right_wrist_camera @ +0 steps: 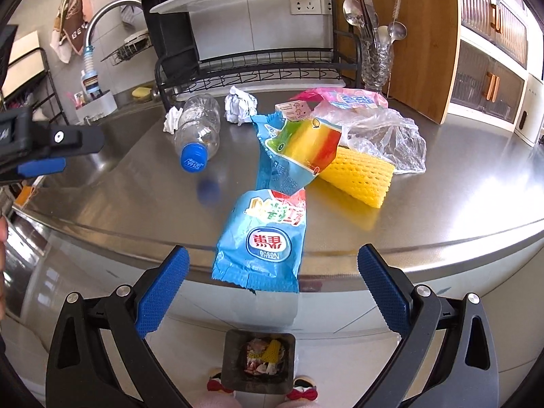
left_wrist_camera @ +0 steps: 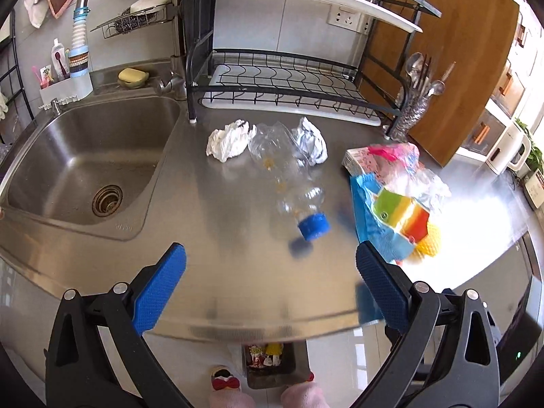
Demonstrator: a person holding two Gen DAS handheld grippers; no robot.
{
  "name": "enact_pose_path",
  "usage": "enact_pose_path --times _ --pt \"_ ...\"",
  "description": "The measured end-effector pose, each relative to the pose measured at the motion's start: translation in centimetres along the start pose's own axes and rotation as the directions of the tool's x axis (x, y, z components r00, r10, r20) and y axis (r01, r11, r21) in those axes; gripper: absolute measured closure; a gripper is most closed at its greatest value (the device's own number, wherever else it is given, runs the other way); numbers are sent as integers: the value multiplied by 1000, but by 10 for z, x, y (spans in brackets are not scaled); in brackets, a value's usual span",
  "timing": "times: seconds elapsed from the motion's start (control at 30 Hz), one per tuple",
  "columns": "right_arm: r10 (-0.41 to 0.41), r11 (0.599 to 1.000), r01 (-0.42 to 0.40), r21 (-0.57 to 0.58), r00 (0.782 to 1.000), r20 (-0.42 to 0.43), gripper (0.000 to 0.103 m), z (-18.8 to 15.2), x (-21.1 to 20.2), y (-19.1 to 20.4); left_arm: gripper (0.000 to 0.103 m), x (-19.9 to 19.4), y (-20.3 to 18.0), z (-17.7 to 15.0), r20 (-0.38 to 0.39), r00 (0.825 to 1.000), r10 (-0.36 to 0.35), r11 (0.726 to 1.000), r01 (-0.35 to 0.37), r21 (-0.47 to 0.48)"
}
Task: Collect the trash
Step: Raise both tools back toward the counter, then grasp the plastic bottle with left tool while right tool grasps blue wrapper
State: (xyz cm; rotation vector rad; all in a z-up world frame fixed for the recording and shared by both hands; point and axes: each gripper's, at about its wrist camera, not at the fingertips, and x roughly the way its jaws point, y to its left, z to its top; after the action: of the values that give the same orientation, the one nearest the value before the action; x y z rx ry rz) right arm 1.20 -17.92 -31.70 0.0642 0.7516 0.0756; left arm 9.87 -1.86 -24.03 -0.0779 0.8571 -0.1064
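Trash lies on a steel counter (left_wrist_camera: 217,210). An empty clear bottle (left_wrist_camera: 289,176) (right_wrist_camera: 199,127) with a blue cap rests on its side, a crumpled white tissue (left_wrist_camera: 229,139) (right_wrist_camera: 171,119) and a crumpled foil ball (left_wrist_camera: 311,139) (right_wrist_camera: 239,103) behind it. A blue ice-cream wrapper (right_wrist_camera: 261,241) hangs over the counter's front edge, with a rainbow wrapper (right_wrist_camera: 306,146) (left_wrist_camera: 403,212), yellow foam net (right_wrist_camera: 357,173), clear plastic bag (right_wrist_camera: 387,139) and small carton (right_wrist_camera: 294,110) beyond. My left gripper (left_wrist_camera: 270,270) is open, short of the bottle. My right gripper (right_wrist_camera: 273,272) is open around the blue wrapper's near end, not touching.
A sink (left_wrist_camera: 85,166) with a tap sits to the left. A black dish rack (left_wrist_camera: 289,81) stands behind the trash, with a glass of cutlery (right_wrist_camera: 375,61) and a wooden board (right_wrist_camera: 408,34) to its right. A dark bin (right_wrist_camera: 260,362) holding wrappers stands on the floor below.
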Motion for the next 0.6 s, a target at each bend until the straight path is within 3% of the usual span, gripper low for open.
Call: enact_pose_path --times 0.17,0.47,0.53,0.6 --pt "-26 999 26 -29 1000 11 3 8 18 0 8 46 0 30 -64 998 -24 998 20 -51" --pt "-57 995 60 -80 998 38 5 10 38 1 8 109 -11 47 -130 991 20 997 -30 -76" --pt "-45 996 48 -74 998 42 7 11 40 -2 8 117 -11 47 -137 990 27 996 -38 -78" --pt "-18 997 21 -70 999 47 16 11 40 -4 8 124 -11 48 -143 989 29 996 -40 -75"
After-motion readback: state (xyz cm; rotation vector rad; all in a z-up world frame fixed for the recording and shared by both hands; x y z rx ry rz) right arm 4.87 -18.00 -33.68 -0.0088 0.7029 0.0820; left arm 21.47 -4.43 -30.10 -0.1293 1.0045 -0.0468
